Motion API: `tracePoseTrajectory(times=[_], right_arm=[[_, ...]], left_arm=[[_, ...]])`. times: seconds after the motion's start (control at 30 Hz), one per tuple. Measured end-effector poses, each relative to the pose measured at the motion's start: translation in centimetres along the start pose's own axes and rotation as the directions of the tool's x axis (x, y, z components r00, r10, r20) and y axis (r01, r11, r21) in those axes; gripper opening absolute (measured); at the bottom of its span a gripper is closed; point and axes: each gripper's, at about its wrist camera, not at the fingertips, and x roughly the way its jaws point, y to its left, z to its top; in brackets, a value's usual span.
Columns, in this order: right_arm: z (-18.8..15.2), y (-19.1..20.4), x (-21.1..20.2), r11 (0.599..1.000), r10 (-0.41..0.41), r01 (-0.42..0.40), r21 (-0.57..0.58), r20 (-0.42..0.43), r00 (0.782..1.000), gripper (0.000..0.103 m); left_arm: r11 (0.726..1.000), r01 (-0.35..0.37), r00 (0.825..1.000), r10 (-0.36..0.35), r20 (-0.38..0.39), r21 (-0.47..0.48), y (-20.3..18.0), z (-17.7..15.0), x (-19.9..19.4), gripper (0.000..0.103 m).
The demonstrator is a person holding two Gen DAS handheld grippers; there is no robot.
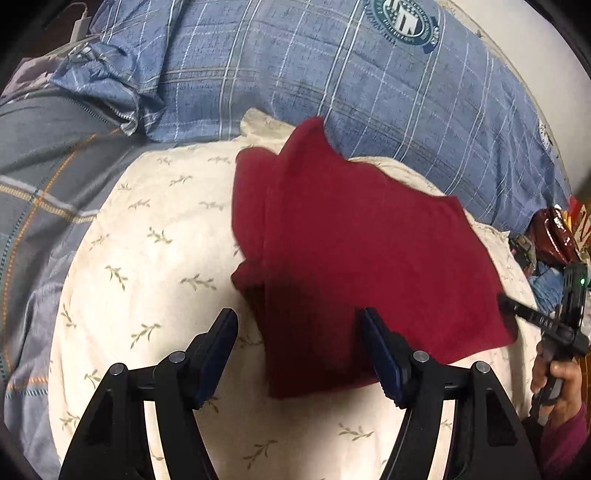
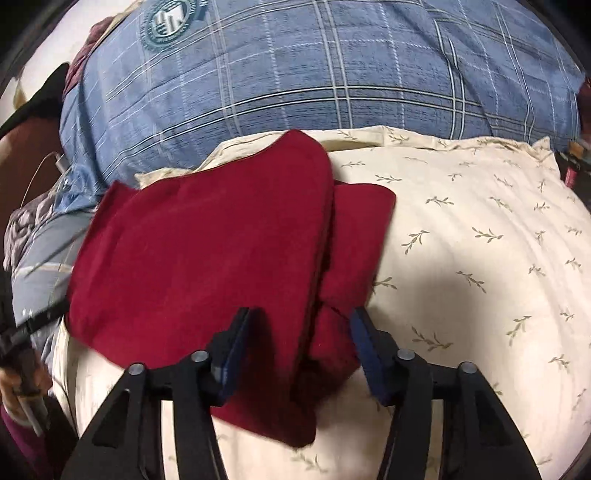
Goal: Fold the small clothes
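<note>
left gripper [image 1: 299, 321] and right gripper [image 2: 301, 321] hover with jaws released, grasping nothing, just above the near edge of a folded red garment [image 1: 354, 251]. the garment lies on a cream leaf-print pillow [image 1: 147, 240]; beyond the pillow, a blue plaid quilt [image 1: 295, 74].

The red garment [image 1: 369, 251] hides the part of the cream pillow [image 1: 147, 229] beneath it, and its folded layers hide one another, so what kind of garment it is cannot be told. In the left wrist view the right claw [image 1: 508, 304] shows only as a thin dark sliver at the frame's right edge; how its fingers stand there is unreadable. The hand [image 1: 557, 387] holding it is cut by the edge. In the right wrist view the other device at the left edge is blurred. The crest [image 2: 171, 20] on the blue plaid bedding [image 2: 295, 74] is too small to read.
</note>
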Motion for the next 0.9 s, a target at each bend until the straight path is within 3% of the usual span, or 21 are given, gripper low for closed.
tracePoseTrajectory(times=[0.03, 0.2, 0.43, 0.47, 0.5, 0.53, 0.73, 0.8, 0.9], right_arm=[[0.3, -0.1, -0.1, 1.0, 0.01, -0.01, 0.008, 0.011, 1.0, 0.04], [1.1, 0.0, -0.2, 0.999, 0.039, -0.039, 0.008, 0.034, 0.999, 0.043], [0.9, 1.6, 2.0, 0.997, 0.033, -0.032, -0.072, 0.023, 0.999, 0.038], [0.9, 1.7, 2.1, 0.997, 0.018, -0.016, -0.081, 0.029, 0.999, 0.034], [0.8, 1.7, 1.9, 0.997, 0.008, -0.005, -0.083, 0.034, 0.999, 0.015], [0.8, 1.5, 1.4, 0.997, 0.012, -0.009, -0.071, 0.038, 0.999, 0.007], [-0.4, 0.7, -4.6, 0.994, 0.092, -0.084, -0.063, 0.124, 0.988, 0.005], [-1.4, 0.1, -5.2, 0.997, 0.067, -0.06, -0.054, 0.123, 0.99, 0.005], [-1.8, -0.9, -2.5, 1.0, 0.001, 0.001, -0.024, 0.055, 0.998, 0.005]], left_arm=[[1.0, -0.002, 1.0, 0.002, -0.005, -0.01, 0.3, -0.1, 0.1, 0.068], [0.997, 0.005, 1.0, -0.006, -0.017, -0.071, 1.4, 0.0, 0.6, 0.069], [0.999, -0.013, 1.0, 0.013, -0.013, -0.047, 0.8, 0.1, 1.2, 0.069], [0.999, -0.012, 1.0, 0.012, -0.015, -0.047, 0.8, 0.1, 1.2, 0.069], [0.999, -0.009, 1.0, 0.008, -0.016, -0.052, 0.9, 0.2, 1.3, 0.069], [0.998, -0.005, 1.0, 0.004, -0.017, -0.058, 1.0, 0.3, 1.3, 0.069], [0.997, 0.002, 1.0, -0.002, -0.002, -0.078, 1.5, 0.4, 0.7, 0.069], [0.997, 0.008, 1.0, -0.007, 0.009, -0.077, 1.6, 0.5, 0.4, 0.069], [0.998, 0.013, 1.0, -0.013, 0.01, -0.067, 1.3, 0.5, 0.5, 0.069]])
